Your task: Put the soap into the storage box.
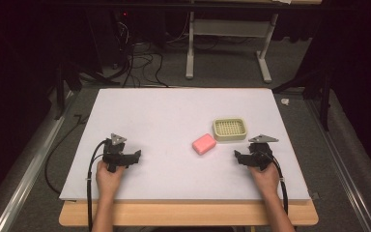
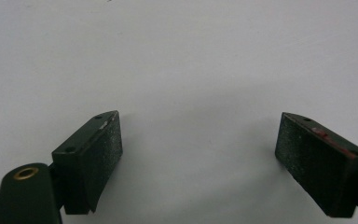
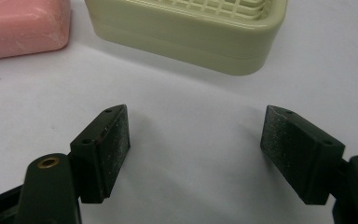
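A pink soap bar (image 1: pixel 204 143) lies on the white table top (image 1: pixel 174 116), right of centre. Just behind and to its right stands a pale green soap dish (image 1: pixel 230 129) with a grid insert. My right gripper (image 1: pixel 241 157) rests low near the front right, open, nothing between its jaws; in the right gripper view (image 3: pixel 196 144) the soap dish (image 3: pixel 191 28) is straight ahead and the soap bar (image 3: pixel 23 25) is at the upper left. My left gripper (image 1: pixel 134 157) rests at the front left, open, and in the left gripper view (image 2: pixel 198 149) only bare white surface lies between its jaws.
The white top sits on a wooden board (image 1: pixel 188 215) whose edge runs along the front. Beyond the table's far edge are a white table frame (image 1: pixel 227 43) and cables (image 1: pixel 140 63) on the grey floor.
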Action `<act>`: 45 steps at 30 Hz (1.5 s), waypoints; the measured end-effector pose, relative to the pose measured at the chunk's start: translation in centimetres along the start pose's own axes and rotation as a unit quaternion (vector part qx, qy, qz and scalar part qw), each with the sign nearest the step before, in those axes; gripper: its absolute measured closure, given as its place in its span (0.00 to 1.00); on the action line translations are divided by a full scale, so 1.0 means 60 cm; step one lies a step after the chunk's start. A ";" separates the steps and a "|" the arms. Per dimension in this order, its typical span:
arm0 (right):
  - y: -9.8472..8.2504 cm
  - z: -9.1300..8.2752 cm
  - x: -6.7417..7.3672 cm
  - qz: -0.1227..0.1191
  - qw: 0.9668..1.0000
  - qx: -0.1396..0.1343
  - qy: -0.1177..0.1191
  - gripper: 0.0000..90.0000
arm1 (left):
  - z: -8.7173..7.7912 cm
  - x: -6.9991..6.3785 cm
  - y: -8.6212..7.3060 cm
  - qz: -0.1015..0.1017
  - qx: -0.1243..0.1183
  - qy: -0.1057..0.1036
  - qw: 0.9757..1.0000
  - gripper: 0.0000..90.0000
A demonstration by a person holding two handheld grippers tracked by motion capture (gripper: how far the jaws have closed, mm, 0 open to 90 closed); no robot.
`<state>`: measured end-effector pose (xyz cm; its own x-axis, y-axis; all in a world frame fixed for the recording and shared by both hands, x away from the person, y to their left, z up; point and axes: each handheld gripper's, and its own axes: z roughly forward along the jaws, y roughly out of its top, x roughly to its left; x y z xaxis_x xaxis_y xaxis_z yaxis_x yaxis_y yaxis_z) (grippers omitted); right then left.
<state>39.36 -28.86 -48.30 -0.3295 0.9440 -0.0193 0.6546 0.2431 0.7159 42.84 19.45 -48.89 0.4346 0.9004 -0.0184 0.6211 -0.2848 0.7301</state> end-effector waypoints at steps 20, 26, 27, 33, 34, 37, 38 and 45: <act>0.001 0.000 -0.001 0.001 1.000 0.003 0.000 0.25 | 0.000 0.000 0.000 -0.001 0.000 0.001 1.000 0.17; 0.003 0.000 0.000 0.000 1.000 0.008 0.005 0.21 | 0.000 0.000 0.000 -0.001 0.000 0.001 1.000 0.17; 0.003 0.001 0.001 0.000 1.000 0.010 0.005 0.20 | 0.000 0.000 0.000 -0.001 0.000 0.001 1.000 0.17; 0.005 -0.004 0.005 -0.003 1.000 0.002 0.007 0.20 | 0.000 0.000 0.000 -0.001 0.000 0.001 1.000 0.17; 0.006 -0.006 0.005 -0.003 1.000 -0.001 0.007 0.20 | 0.000 0.000 0.000 -0.001 0.000 0.001 1.000 0.17; 0.008 -0.013 0.008 -0.002 1.000 -0.014 0.013 0.21 | 0.000 0.000 0.000 -0.001 0.000 0.001 1.000 0.17; 0.010 -0.017 0.011 -0.002 1.000 -0.021 0.017 0.21 | 0.000 0.000 0.000 -0.001 0.000 0.001 1.000 0.17; 0.015 -0.023 0.017 -0.003 0.999 -0.034 0.028 0.21 | 0.000 0.000 0.000 -0.001 0.000 0.001 1.000 0.17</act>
<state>38.68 -27.99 -46.68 -0.3714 0.9284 0.0135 0.6052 0.2310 0.7618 42.85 19.48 -48.89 0.4320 0.9017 -0.0188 0.6224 -0.2830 0.7297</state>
